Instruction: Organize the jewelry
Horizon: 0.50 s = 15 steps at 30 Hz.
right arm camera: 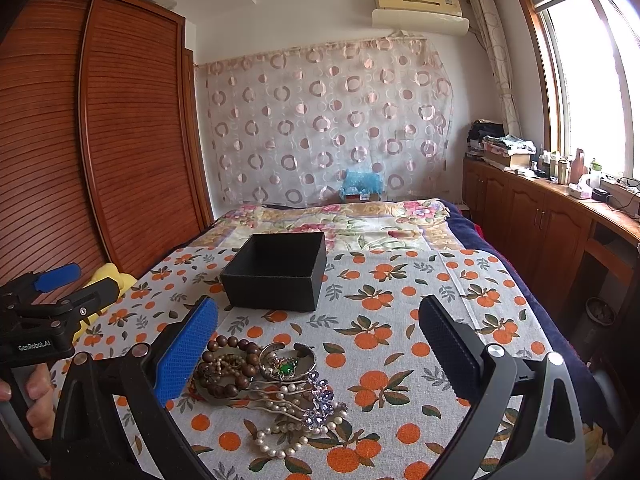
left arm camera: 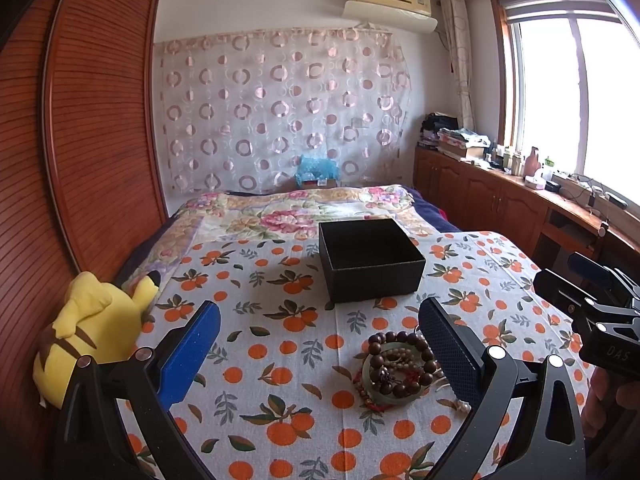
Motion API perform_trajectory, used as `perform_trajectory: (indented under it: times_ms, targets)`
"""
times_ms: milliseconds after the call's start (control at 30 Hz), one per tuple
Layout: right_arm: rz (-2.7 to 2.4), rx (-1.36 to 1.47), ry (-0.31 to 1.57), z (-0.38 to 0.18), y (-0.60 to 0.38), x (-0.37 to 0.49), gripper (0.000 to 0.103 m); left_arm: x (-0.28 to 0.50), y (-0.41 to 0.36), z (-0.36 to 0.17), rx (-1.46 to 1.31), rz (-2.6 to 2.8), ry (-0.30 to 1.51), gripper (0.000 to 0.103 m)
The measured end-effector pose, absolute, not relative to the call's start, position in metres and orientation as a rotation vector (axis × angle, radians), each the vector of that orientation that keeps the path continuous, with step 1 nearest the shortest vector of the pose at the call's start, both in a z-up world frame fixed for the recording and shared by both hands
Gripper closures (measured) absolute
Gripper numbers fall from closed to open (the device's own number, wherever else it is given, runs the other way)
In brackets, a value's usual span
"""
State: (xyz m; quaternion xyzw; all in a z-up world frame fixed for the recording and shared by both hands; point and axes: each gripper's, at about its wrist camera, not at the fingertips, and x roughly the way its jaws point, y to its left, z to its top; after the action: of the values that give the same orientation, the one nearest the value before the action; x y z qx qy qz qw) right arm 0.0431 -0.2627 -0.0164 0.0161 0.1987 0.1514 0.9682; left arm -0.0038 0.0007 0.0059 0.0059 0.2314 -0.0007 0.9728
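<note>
A pile of jewelry lies on the orange-print cloth (left arm camera: 280, 332): a dark wooden bead bracelet (left arm camera: 400, 364) over a green bangle, and in the right wrist view also a silver cuff with a green stone (right arm camera: 286, 362), a pearl necklace (right arm camera: 280, 436) and a purple flower piece (right arm camera: 322, 402). An open, empty black box (left arm camera: 370, 260) stands beyond it and also shows in the right wrist view (right arm camera: 276, 270). My left gripper (left arm camera: 320, 340) is open, the pile beside its right finger. My right gripper (right arm camera: 318, 340) is open above the pile.
A yellow plush toy (left arm camera: 92, 332) lies at the cloth's left edge by the wooden wardrobe (left arm camera: 80, 140). A floral quilt (left arm camera: 304, 208) covers the bed behind the box. A wooden cabinet (left arm camera: 500, 192) with clutter runs under the window at right.
</note>
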Motion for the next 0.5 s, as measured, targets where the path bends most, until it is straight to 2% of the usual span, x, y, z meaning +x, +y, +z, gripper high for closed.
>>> perform_trajectory:
  times_ms: [500]
  targets:
    - [0.307, 0.034, 0.403, -0.0187, -0.2629, 0.0439, 0.002, -0.0055, 0.0003, 0.0085, 0.013, 0.000, 0.470, 0.007]
